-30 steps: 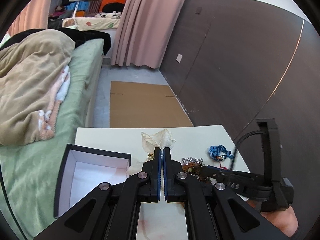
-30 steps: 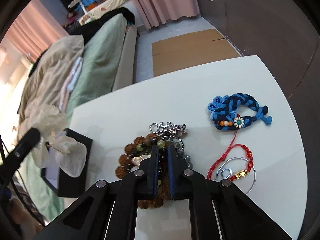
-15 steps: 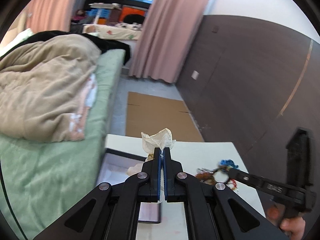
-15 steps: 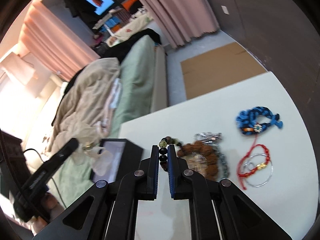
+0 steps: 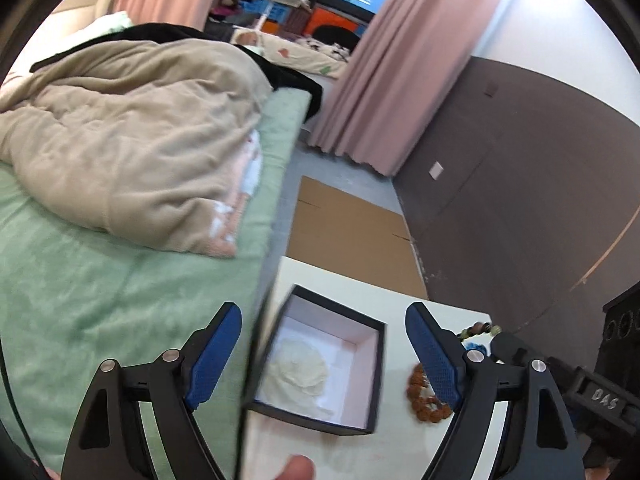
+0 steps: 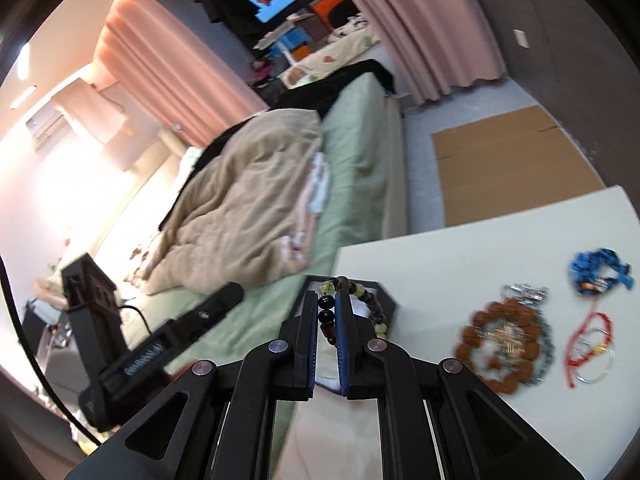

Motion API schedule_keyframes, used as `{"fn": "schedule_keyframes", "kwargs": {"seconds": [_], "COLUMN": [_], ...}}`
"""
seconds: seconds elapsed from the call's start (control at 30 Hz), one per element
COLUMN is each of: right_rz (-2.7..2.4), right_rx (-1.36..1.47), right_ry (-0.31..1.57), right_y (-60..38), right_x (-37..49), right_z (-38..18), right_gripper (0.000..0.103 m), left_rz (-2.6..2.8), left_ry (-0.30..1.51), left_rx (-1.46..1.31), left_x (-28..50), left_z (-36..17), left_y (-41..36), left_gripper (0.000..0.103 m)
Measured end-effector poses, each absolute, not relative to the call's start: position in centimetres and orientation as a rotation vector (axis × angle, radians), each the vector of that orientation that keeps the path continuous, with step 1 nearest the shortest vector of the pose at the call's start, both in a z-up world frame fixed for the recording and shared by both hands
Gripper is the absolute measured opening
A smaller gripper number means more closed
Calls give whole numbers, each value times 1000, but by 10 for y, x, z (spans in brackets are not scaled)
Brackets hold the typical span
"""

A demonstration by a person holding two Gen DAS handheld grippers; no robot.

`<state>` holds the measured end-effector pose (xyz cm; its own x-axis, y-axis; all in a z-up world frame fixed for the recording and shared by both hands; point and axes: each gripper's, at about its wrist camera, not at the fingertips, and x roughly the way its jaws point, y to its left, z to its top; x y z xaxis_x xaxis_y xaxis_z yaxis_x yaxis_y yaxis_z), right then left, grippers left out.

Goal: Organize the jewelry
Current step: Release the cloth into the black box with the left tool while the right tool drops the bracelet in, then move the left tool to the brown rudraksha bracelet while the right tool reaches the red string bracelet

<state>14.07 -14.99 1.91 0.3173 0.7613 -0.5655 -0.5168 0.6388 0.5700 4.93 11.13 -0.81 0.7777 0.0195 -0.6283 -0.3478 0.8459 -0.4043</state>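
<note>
A black box with a white lining (image 5: 362, 360) sits at the left end of the white table (image 5: 360, 296). A cream pouch (image 5: 298, 372) lies inside it. My left gripper (image 5: 324, 344) is open and empty, its fingers spread above the box. My right gripper (image 6: 328, 312) is shut on a dark beaded bracelet (image 6: 340, 292) and holds it over the box's far corner (image 6: 390, 304); the bracelet also shows at the right in the left wrist view (image 5: 478, 328). A brown bead bracelet (image 6: 502, 344), a silver chain (image 6: 524, 292), a blue braided bracelet (image 6: 598, 270) and a red cord bracelet (image 6: 592, 348) lie on the table.
A bed with a green sheet (image 5: 100, 300) and a beige duvet (image 5: 132, 132) runs along the table's left edge. Flat cardboard (image 5: 348, 232) lies on the floor beyond the table. A dark wall (image 5: 520, 200) stands to the right.
My left gripper has opened and let the cream pouch drop into the box. My right gripper has lifted the dark beaded bracelet off the pile and carried it left toward the box.
</note>
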Motion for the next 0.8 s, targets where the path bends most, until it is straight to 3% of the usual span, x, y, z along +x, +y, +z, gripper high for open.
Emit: {"fn": "schedule_keyframes", "kwargs": {"seconds": [0.13,0.2,0.27,0.33,0.8], "right_rz": [949,962,954,877,594], "right_rx": [340,331,306,280,281], "right_ry": [920,933,962,942,954], "right_y": [-129,-121,-120,-134,-243], "right_x": [141,140,140,138,152], "right_z": [21,18,14,13,13], "right_gripper": [10,15,55,67,69], "left_rz": [227,217,222,219,89], "left_ry": [646,631,627,628,682], "left_rx": [-537,-527,-518,-519,-439], "left_x": [42,38,35,36,59], "left_z": [-9,-9,-9,-10,-13], "left_y": [121,122,120,118,50], "left_gripper": [84,84,84,84,84]}}
